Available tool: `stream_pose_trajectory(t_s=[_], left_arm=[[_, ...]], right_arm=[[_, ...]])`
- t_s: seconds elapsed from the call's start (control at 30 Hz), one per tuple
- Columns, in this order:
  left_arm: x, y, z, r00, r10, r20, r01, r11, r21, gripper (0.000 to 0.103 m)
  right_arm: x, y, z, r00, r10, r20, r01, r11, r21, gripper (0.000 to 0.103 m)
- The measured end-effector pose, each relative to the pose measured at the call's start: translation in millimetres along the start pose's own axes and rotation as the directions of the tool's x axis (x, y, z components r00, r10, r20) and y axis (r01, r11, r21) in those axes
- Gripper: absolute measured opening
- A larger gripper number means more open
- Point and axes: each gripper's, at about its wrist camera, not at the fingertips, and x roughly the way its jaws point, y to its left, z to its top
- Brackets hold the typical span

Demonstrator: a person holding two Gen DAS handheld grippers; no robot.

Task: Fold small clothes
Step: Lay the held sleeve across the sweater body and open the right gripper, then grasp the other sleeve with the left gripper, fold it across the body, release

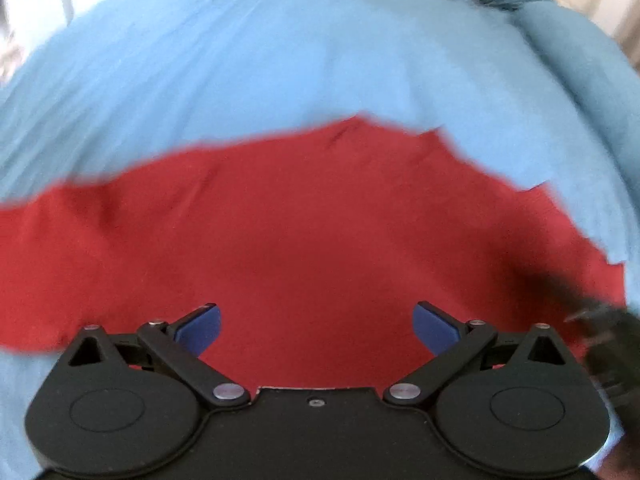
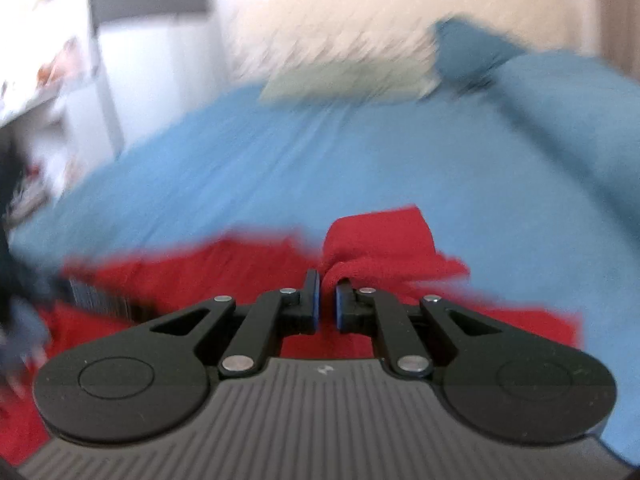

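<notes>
A red garment (image 1: 304, 216) lies spread across the light blue bed sheet (image 1: 256, 56). My left gripper (image 1: 316, 326) hovers over the garment's near part, pointing steeply down, open with only cloth below its blue pads (image 1: 202, 326). In the right wrist view my right gripper (image 2: 327, 300) is shut on a bunched fold of the red garment (image 2: 380, 240), which rises in a lump just past the fingertips. The rest of the cloth trails left and right beneath it. Both views are motion-blurred. A dark blurred shape (image 1: 600, 332) at the left wrist view's right edge looks like the other gripper.
The blue sheet (image 2: 320, 152) covers a bed. A darker teal blanket or pillow (image 2: 472, 52) and a pale pillow (image 2: 344, 80) lie at the far end. White furniture (image 2: 92, 60) stands at the left past the bed's edge.
</notes>
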Motion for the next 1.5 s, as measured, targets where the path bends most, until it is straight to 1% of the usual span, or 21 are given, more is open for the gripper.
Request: stream_pose_trajectory(t_s=[0.1,0.13,0.2,0.33,0.4,0.47,0.5,0.53,0.57,0.6,0.63,0.67,0.73,0.83,0.9,1.07,1.13,1.2,1.33,1.43,1.5], left_arm=[[8,25,-19,1.0,-0.011,-0.022,0.011,1.0,-0.013,0.103],[6,27,-23,1.0,-0.011,-0.016,0.01,1.0,-0.012,0.103],[5,34,-29,1.0,-0.011,0.007,0.011,1.0,-0.014,0.103],[-1,41,-38,1.0,0.006,0.029,-0.006,1.0,-0.006,0.103],[1,44,-35,1.0,0.011,0.028,-0.01,1.0,-0.004,0.103],[3,45,-28,1.0,-0.003,0.027,0.002,1.0,0.003,0.103],[2,42,-26,0.999,-0.013,0.031,0.013,1.0,0.016,0.103],[2,36,-25,0.999,-0.021,0.039,0.02,0.999,0.033,0.103],[-1,31,-25,0.998,-0.032,0.045,0.03,0.998,0.055,0.103],[-3,23,-26,0.997,-0.053,0.049,0.049,0.995,0.088,0.103],[-5,13,-26,0.996,-0.073,0.052,0.066,0.99,0.128,0.103],[-6,3,-29,0.995,-0.084,0.054,0.073,0.983,0.169,0.103],[-7,-23,-32,0.994,-0.086,0.064,0.067,0.964,0.258,0.103],[-8,-63,-41,0.99,-0.105,0.093,0.06,0.916,0.396,0.1],[-5,-85,-45,0.986,-0.123,0.11,0.059,0.887,0.458,0.098],[17,-119,-43,0.983,-0.136,0.119,0.058,0.861,0.505,0.079],[29,-126,-41,0.986,-0.128,0.102,0.06,0.861,0.504,0.064],[35,-129,-38,0.988,-0.116,0.101,0.052,0.868,0.493,0.06],[35,-129,-31,0.984,-0.1,0.147,0.024,0.892,0.452,0.04],[31,-121,-27,0.981,-0.083,0.174,0.003,0.909,0.417,0.04],[32,-119,-26,0.983,-0.085,0.164,0.011,0.912,0.409,0.038]], right_arm=[[40,39,-38,0.989,-0.003,-0.148,0.0,1.0,-0.024,0.022],[44,46,-45,0.987,-0.021,-0.158,0.018,1.0,-0.023,0.022],[42,58,-50,0.99,-0.046,-0.131,0.042,0.999,-0.032,0.022],[30,74,-48,0.997,-0.003,-0.075,-0.002,0.998,-0.059,0.021],[34,80,-51,0.995,0.017,-0.103,-0.025,0.997,-0.075,0.021],[45,84,-49,0.989,0.018,-0.149,-0.028,0.997,-0.065,0.025],[44,83,-50,0.988,0.014,-0.156,-0.023,0.998,-0.052,0.031],[41,82,-50,0.987,0.02,-0.16,-0.028,0.998,-0.047,0.049],[37,82,-49,0.987,0.026,-0.159,-0.035,0.998,-0.056,0.061],[30,80,-48,0.989,0.02,-0.144,-0.031,0.997,-0.074,0.084],[18,77,-52,0.993,0.005,-0.119,-0.017,0.995,-0.102,0.094],[9,74,-51,0.995,-0.014,-0.099,0.001,0.991,-0.13,0.095],[-5,64,-54,0.993,-0.04,-0.108,0.023,0.989,-0.148,0.095],[-21,46,-60,0.989,-0.064,-0.134,0.05,0.993,-0.108,0.095],[-28,34,-66,0.986,-0.09,-0.14,0.078,0.993,-0.088,0.095],[-35,15,-78,0.978,-0.122,-0.167,0.124,0.992,0.001,0.095],[-35,12,-82,0.973,-0.132,-0.189,0.139,0.99,0.025,0.095],[-35,11,-84,0.97,-0.139,-0.199,0.15,0.988,0.039,0.095],[-34,11,-85,0.971,-0.13,-0.2,0.144,0.988,0.056,0.095],[-38,8,-85,0.972,-0.127,-0.196,0.141,0.988,0.062,0.095],[-38,6,-86,0.972,-0.124,-0.198,0.14,0.988,0.07,0.095]])
